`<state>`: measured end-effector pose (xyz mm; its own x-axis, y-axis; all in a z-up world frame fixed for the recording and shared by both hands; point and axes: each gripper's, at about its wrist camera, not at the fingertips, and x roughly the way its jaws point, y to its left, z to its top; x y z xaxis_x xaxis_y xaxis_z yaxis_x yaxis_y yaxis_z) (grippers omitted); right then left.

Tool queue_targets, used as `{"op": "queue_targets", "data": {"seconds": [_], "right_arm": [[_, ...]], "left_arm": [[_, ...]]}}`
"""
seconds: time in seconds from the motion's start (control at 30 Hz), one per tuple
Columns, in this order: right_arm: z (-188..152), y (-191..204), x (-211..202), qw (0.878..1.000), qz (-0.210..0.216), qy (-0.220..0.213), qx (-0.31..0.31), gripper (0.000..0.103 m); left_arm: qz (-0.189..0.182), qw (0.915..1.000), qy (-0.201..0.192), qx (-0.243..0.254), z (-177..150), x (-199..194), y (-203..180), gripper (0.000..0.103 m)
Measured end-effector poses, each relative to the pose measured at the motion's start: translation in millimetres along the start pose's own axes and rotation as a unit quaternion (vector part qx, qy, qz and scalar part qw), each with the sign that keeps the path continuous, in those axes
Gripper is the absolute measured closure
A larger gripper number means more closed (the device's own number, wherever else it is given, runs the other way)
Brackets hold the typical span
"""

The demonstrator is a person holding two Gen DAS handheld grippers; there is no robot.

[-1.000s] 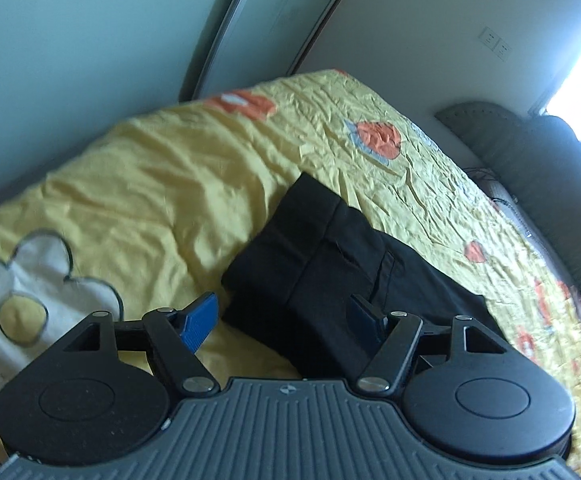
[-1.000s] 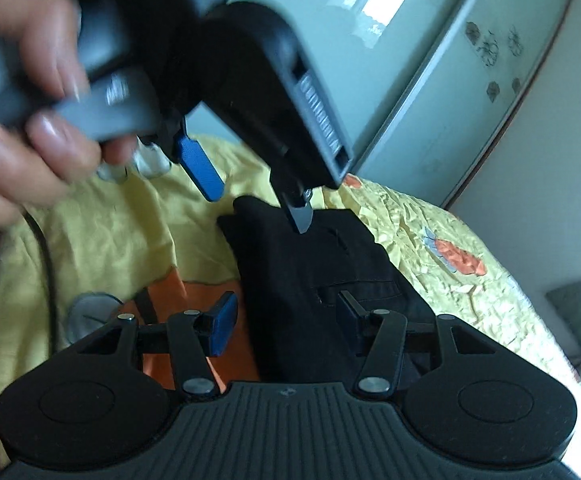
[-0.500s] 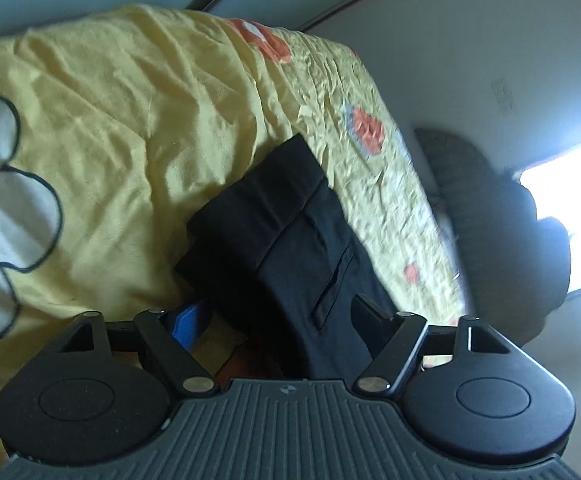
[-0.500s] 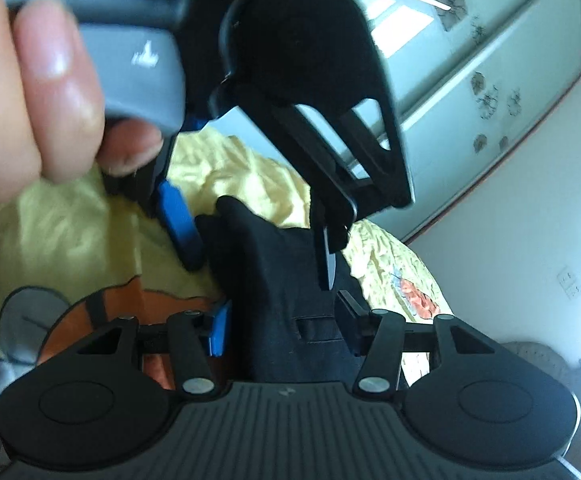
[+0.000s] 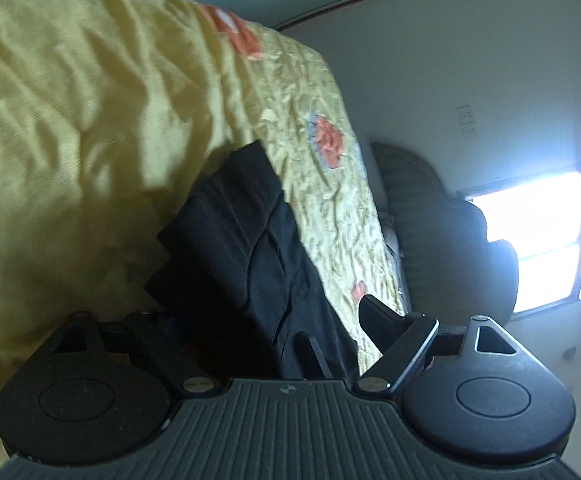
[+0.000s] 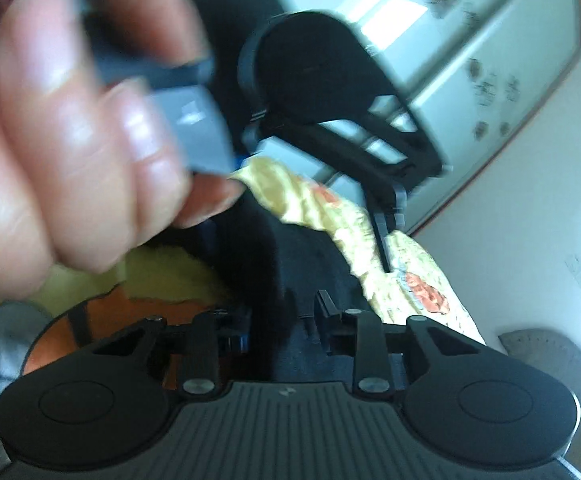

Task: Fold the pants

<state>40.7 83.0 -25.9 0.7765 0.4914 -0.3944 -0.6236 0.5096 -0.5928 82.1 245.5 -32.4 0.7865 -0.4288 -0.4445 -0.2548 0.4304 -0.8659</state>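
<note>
Black folded fabric pants at lower centre of frame, on crumpled yellow bedspread. Left gripper wide, just opening, straddling them; right gripper narrow, just closing on cloth (contact unclear). Risk: layers dragged apart, fold undone.

Daylight floods in from the window, blown out to white glare. I see the yellow bedspread lit softly, with deep shadow under the black pants. Right wrist view is motion-blurred; the hand up close is probably out of focus too. Fisheye bends every edge.
</note>
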Motion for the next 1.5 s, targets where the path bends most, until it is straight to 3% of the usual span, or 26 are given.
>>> {"op": "queue_targets", "data": {"seconds": [0.1, 0.2, 0.27, 0.37, 0.47, 0.63, 0.77, 0.9, 1.13, 1.3, 1.5], "right_arm": [[0, -30, -4, 0.994, 0.010, -0.017, 0.105, 0.074], [-4, -60, -5, 0.979, 0.041, -0.016, 0.200, 0.074], [-7, -68, -4, 0.973, 0.060, -0.009, 0.224, 0.074], [-8, -65, -9, 0.967, 0.126, 0.006, 0.220, 0.074], [-8, -70, -29, 0.953, 0.178, -0.019, 0.245, 0.074], [-17, -111, -30, 0.918, 0.181, -0.043, 0.349, 0.074], [-17, -117, 2, 0.926, 0.133, 0.029, 0.351, 0.074], [-21, -107, 24, 0.929, 0.142, 0.063, 0.337, 0.074], [-22, -91, 30, 0.938, 0.139, 0.071, 0.310, 0.074], [-27, -110, 30, 0.923, 0.151, 0.031, 0.353, 0.073], [-37, -133, -10, 0.913, 0.136, -0.017, 0.384, 0.073]], "left_arm": [[-0.003, 0.9998, -0.008, 0.019, 3, 8, -8, 0.020], [-0.004, 0.9994, -0.017, 0.029, 6, 20, -16, 0.022], [-0.007, 0.9994, -0.019, 0.029, 10, 27, -19, 0.032], [0.010, 0.9994, -0.022, 0.025, 14, 33, -17, 0.047], [0.019, 0.9994, -0.021, 0.021, 17, 35, -10, 0.060], [0.033, 0.9985, -0.027, 0.036, 18, 32, -5, 0.067], [0.052, 0.9958, -0.035, 0.066, 15, 30, -11, 0.070], [0.074, 0.9909, -0.048, 0.102, 10, 33, -19, 0.078], [0.117, 0.9701, -0.081, 0.196, -13, 28, -45, 0.081], [0.120, 0.9479, -0.108, 0.275, -39, 17, -81, 0.082], [0.104, 0.9236, -0.129, 0.346, -81, 11, -128, 0.082]]}}
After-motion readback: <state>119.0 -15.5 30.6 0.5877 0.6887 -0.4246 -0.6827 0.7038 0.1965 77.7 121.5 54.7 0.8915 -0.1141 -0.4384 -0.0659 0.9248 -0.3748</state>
